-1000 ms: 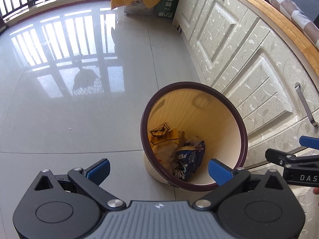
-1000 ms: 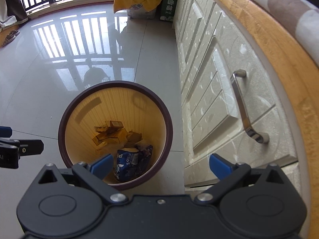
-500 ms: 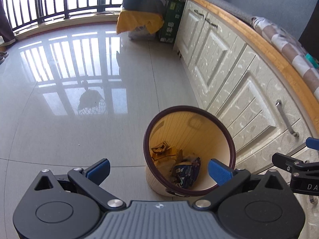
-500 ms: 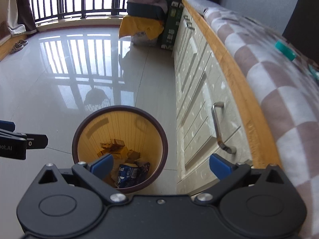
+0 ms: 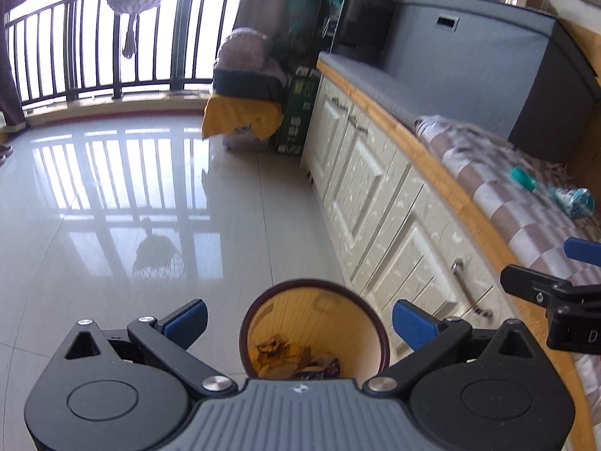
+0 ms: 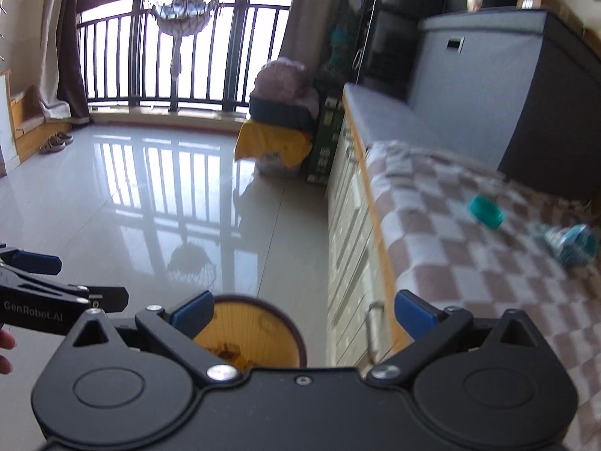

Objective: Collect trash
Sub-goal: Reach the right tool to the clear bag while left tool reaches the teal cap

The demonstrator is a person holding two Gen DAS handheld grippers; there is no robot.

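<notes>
The left hand-held gripper [image 5: 298, 319] has its blue-padded fingers spread wide with nothing between them, hanging above a round cream waste bin with a dark maroon rim [image 5: 314, 329] that stands on the glossy pale tiled floor [image 5: 131, 206], just beside the cream panelled cabinet doors [image 5: 375, 206]. Inside the bin lie brownish cardboard scraps [image 5: 274, 353] and a blue printed wrapper [image 5: 319, 370]. The right hand-held gripper [image 6: 304, 310] is likewise wide open and empty, placed over the edge where the cabinet meets the wood-edged worktop [image 6: 379, 233]. A brown-and-white checked cloth [image 6: 450, 263] covers the near part of the worktop. On it, well apart from the bin, rest a small teal cap-like piece [image 6: 485, 206] and a crumpled clear item with a teal label [image 6: 571, 243], probably a squashed plastic bottle, though blur makes that unsure. A large grey storage box [image 6: 488, 86] sits further back on the worktop.
</notes>
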